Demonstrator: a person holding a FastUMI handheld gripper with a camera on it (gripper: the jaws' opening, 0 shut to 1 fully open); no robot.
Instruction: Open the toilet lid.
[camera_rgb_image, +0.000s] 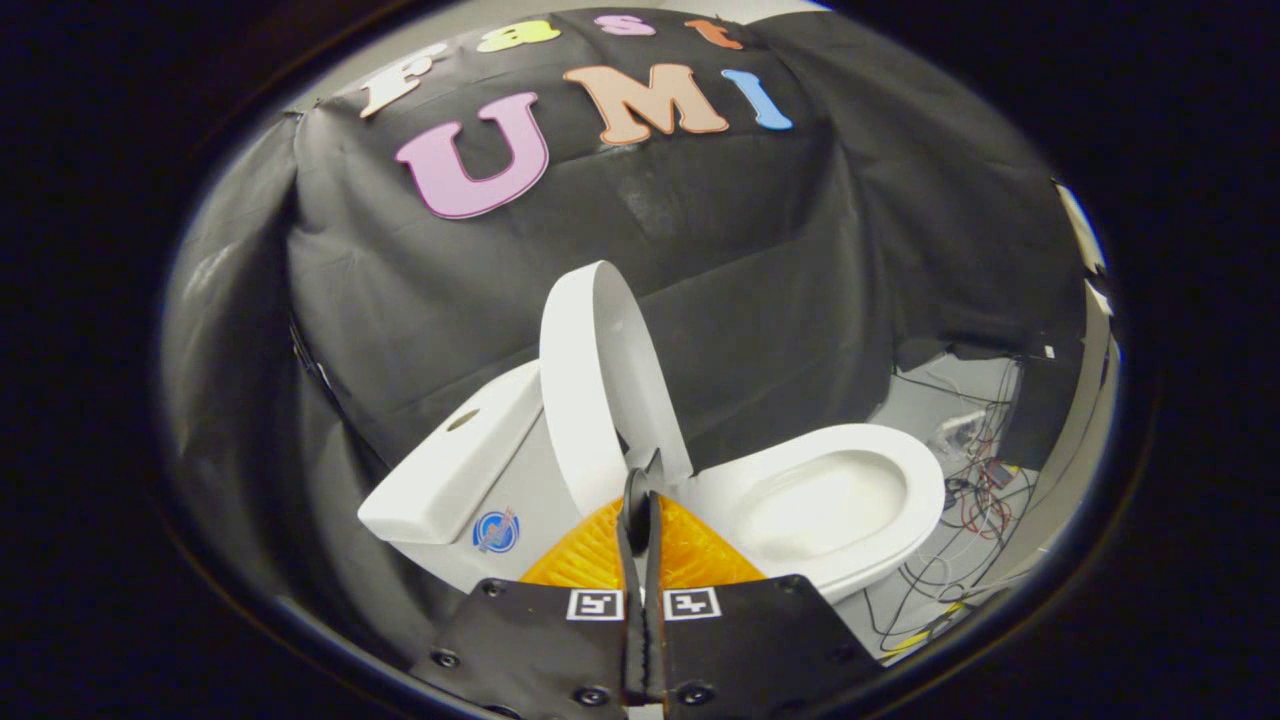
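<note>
- Gripper view: your fingers (641, 500) sit pressed together with nothing between them, tips at the raised toilet lid's (590, 380) lower edge, beside the open bowl (830, 500).
- Lid looks rigid, light, slippery plastic; push its rim rather than pinch.

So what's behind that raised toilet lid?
The white tank sits just behind the upright lid, with the black cloth wall beyond. The lid covers the hinge. The tongs, fingers together, point at its lower edge.
</note>
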